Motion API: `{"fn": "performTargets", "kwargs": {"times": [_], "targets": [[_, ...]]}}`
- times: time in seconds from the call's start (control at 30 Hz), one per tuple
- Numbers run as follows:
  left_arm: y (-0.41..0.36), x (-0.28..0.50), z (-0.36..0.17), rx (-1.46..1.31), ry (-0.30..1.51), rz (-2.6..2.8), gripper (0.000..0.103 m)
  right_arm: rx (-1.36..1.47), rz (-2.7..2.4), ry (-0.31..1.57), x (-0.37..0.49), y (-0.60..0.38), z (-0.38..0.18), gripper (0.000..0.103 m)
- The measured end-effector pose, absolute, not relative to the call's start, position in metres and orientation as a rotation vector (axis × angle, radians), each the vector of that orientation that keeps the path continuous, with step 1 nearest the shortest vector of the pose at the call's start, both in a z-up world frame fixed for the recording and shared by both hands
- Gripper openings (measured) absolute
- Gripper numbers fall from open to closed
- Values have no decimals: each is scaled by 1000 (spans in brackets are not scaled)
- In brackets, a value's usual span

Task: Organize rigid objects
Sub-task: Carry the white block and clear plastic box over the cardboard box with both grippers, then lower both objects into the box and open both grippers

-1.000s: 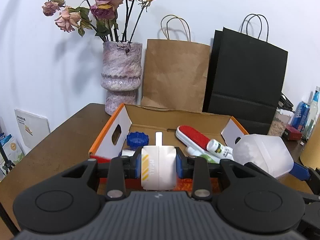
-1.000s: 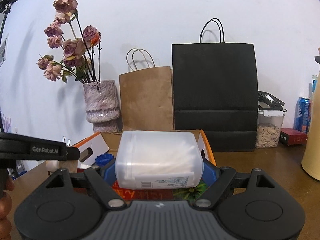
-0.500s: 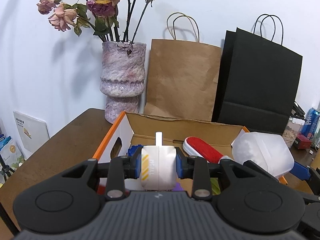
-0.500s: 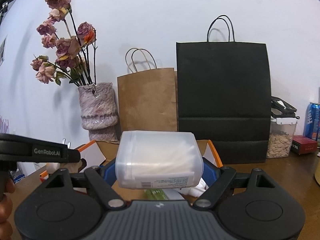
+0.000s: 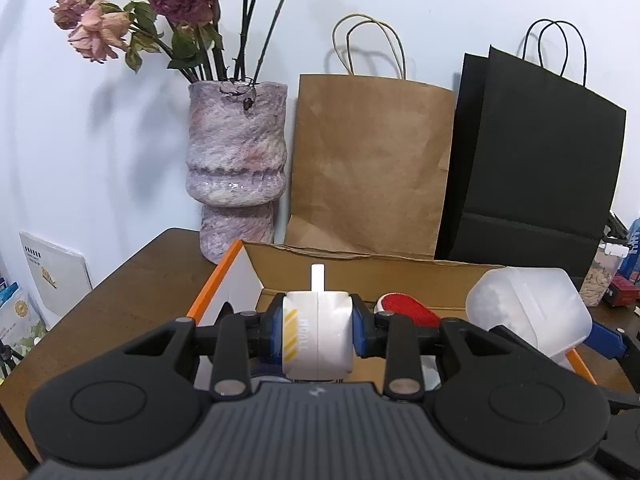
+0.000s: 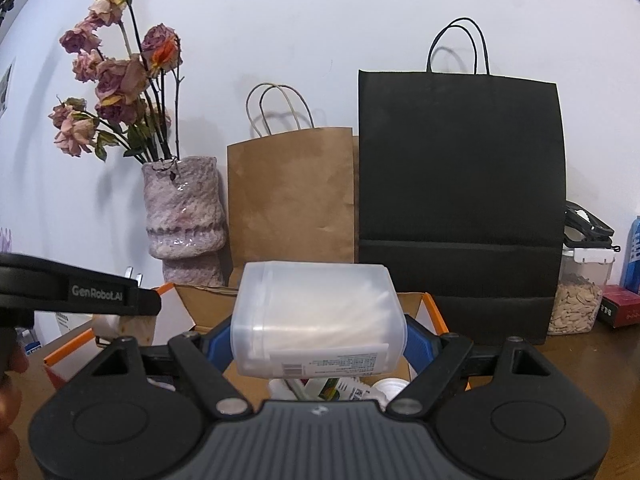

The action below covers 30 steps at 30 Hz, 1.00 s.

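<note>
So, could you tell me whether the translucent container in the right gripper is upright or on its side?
On its side: the translucent container lies horizontally between the right gripper fingers.

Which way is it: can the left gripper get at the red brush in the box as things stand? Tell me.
Probably not. The left gripper is shut on a white charger, so its jaws are full. The red brush lies close ahead in the box, with no obstacle showing between.

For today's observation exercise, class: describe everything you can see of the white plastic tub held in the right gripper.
The tub is frosted, translucent white plastic, rounded and boxy, lying on its side. White contents show dimly through the wall, too hazy to identify. A printed label with a barcode runs along its lower edge. The right gripper clamps it between blue pads, holding it in the air above the open cardboard box. In the left view it appears at right.
</note>
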<state>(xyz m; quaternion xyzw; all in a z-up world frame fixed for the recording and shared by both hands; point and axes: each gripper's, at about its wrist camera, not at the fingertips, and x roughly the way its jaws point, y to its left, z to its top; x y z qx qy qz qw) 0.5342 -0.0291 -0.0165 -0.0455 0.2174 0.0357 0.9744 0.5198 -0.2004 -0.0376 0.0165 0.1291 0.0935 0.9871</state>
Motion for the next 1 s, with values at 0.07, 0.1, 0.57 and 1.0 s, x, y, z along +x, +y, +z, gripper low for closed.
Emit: {"fn": "performTargets", "kwargs": {"times": [0.07, 0.1, 0.57, 1.0], "targets": [[-30, 539, -18, -85, 441, 72, 33, 30, 188, 262, 524, -200, -38, 82], [-30, 542, -19, -81, 442, 70, 33, 27, 186, 264, 527, -200, -39, 82], [-26, 565, -31, -65, 475, 85, 47, 15, 195, 334, 547, -203, -48, 87], [-28, 553, -24, -37, 413, 128, 103, 16, 165, 321, 541, -206, -48, 103]]}}
